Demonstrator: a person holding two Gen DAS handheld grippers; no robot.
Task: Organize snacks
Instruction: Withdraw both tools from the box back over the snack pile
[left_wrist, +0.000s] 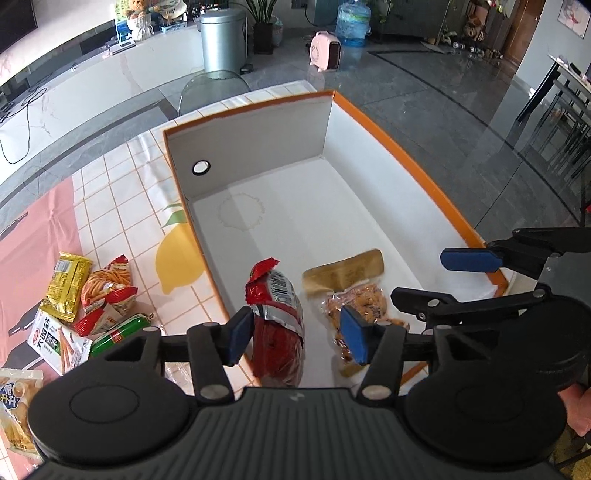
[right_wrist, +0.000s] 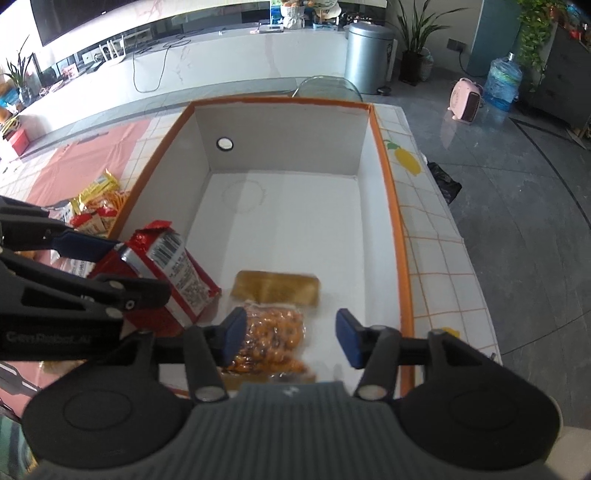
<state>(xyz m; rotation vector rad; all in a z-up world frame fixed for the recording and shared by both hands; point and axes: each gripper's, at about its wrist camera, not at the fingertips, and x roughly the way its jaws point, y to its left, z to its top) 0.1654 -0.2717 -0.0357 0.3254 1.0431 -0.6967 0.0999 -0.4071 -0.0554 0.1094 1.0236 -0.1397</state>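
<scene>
An open orange-rimmed white box (left_wrist: 417, 158) (right_wrist: 391, 206) stands on the table. In it, near the front, lie a red snack packet (left_wrist: 279, 317) (right_wrist: 177, 273) and a clear bag of orange snacks with a gold top (left_wrist: 354, 291) (right_wrist: 273, 325). My left gripper (left_wrist: 297, 330) is open over the box's front; the red packet leans by its left finger, free between the jaws. My right gripper (right_wrist: 291, 336) is open and empty just above the orange snack bag. It also shows in the left wrist view (left_wrist: 454, 277).
Several snack packets lie on the tablecloth left of the box: a yellow one (left_wrist: 68, 282), an orange stick snack (left_wrist: 110, 280), a green sausage (left_wrist: 118, 334), a white packet (left_wrist: 51, 343). The table's right edge (right_wrist: 461, 236) drops to grey floor. A bin (left_wrist: 223, 40) stands beyond.
</scene>
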